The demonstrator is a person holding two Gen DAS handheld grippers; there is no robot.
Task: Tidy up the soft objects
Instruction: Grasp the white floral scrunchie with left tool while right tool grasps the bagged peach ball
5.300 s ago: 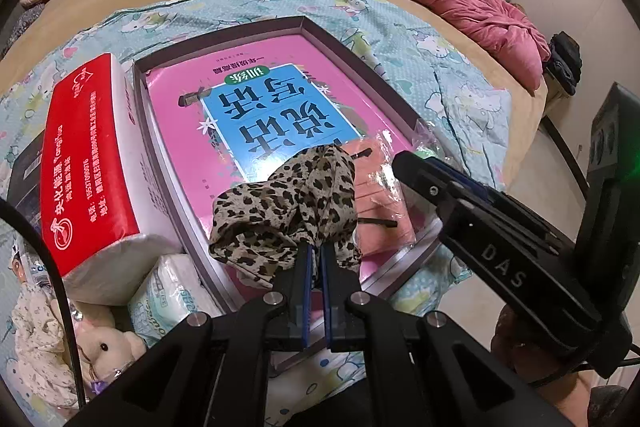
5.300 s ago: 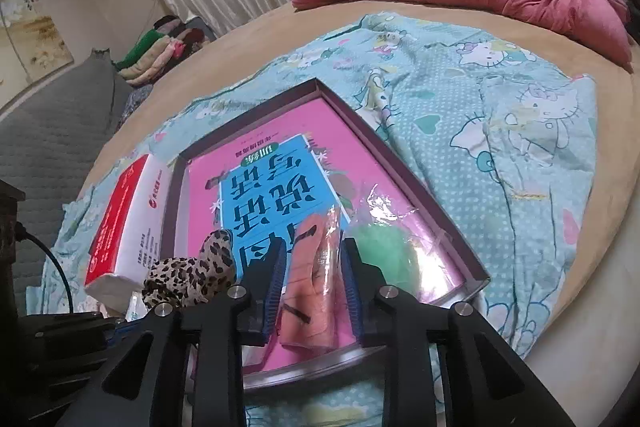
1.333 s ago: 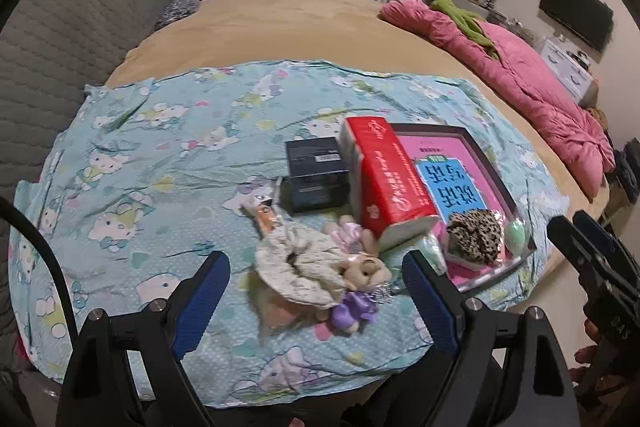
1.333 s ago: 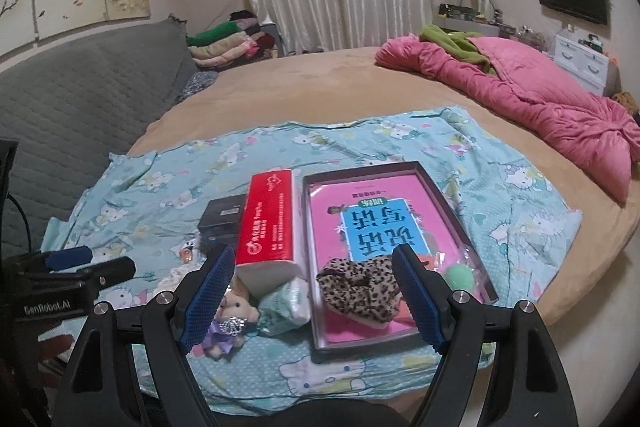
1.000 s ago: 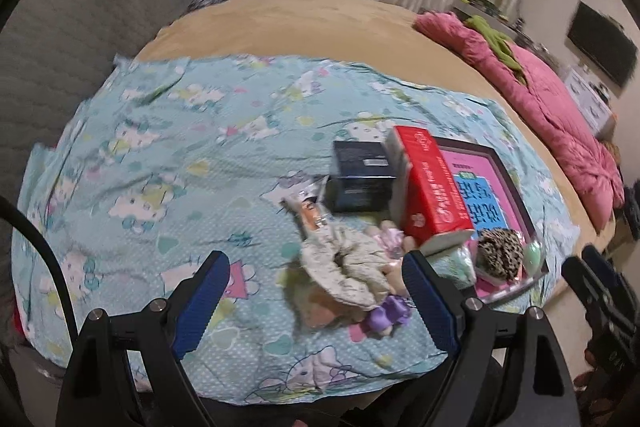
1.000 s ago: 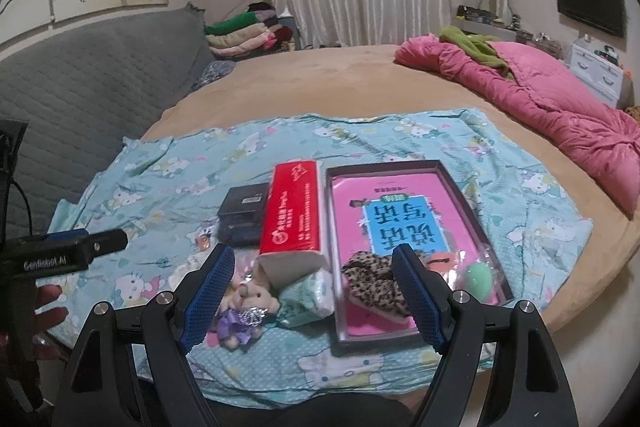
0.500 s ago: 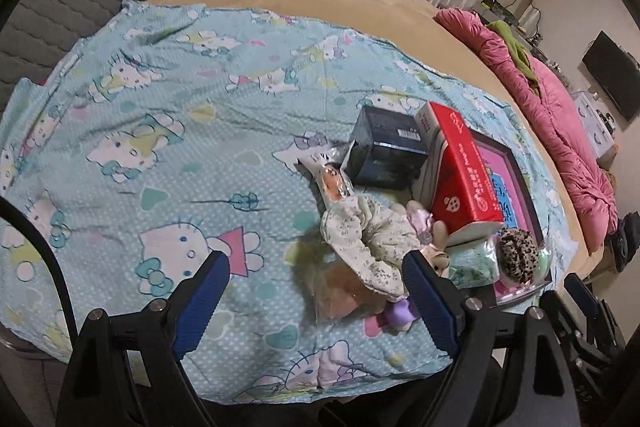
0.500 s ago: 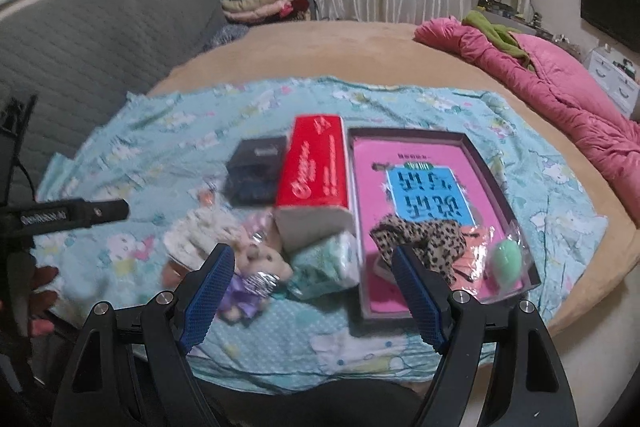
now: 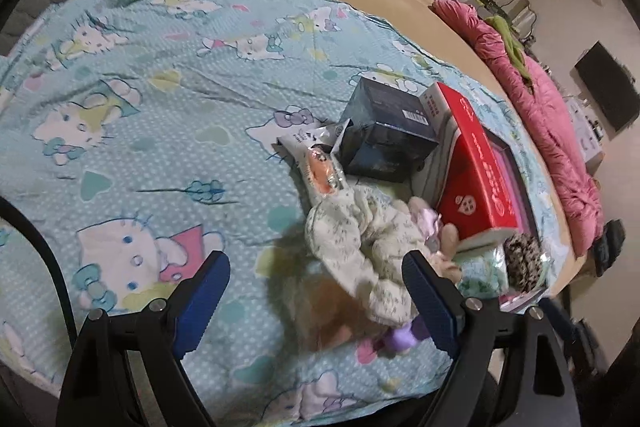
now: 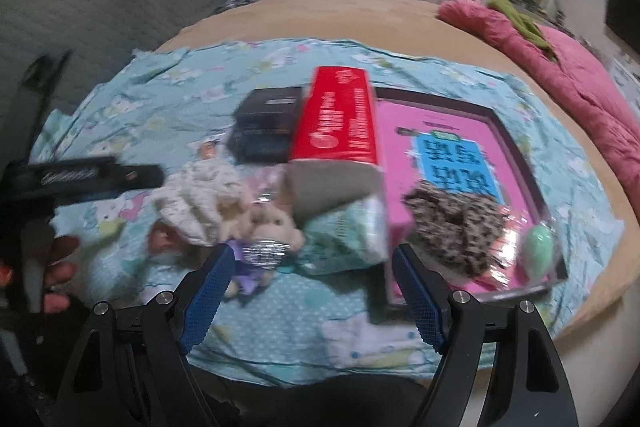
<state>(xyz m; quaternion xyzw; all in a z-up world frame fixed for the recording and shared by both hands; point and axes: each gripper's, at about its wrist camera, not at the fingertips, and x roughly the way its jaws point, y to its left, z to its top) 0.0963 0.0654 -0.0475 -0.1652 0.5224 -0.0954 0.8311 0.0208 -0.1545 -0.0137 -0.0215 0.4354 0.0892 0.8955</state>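
A white floral scrunchie lies on the blue cartoon sheet between my left gripper's fingers; it also shows in the right wrist view. My left gripper is open and empty just before it. A small plush bear with a purple body lies beside the scrunchie. A leopard scrunchie, a pink mask packet and a green sponge lie in the pink box lid. My right gripper is open and empty, near the bear and a tissue pack.
A red tissue box and a dark box stand behind the soft items. A packaged small item lies left of the dark box. A pink duvet lies at the far right. The bed edge is close in front.
Both grippers have moved closer and lower toward the pile of soft items. Earlier the left held the leopard scrunchie and the right held the pink packet over the lid; both now lie in the lid.
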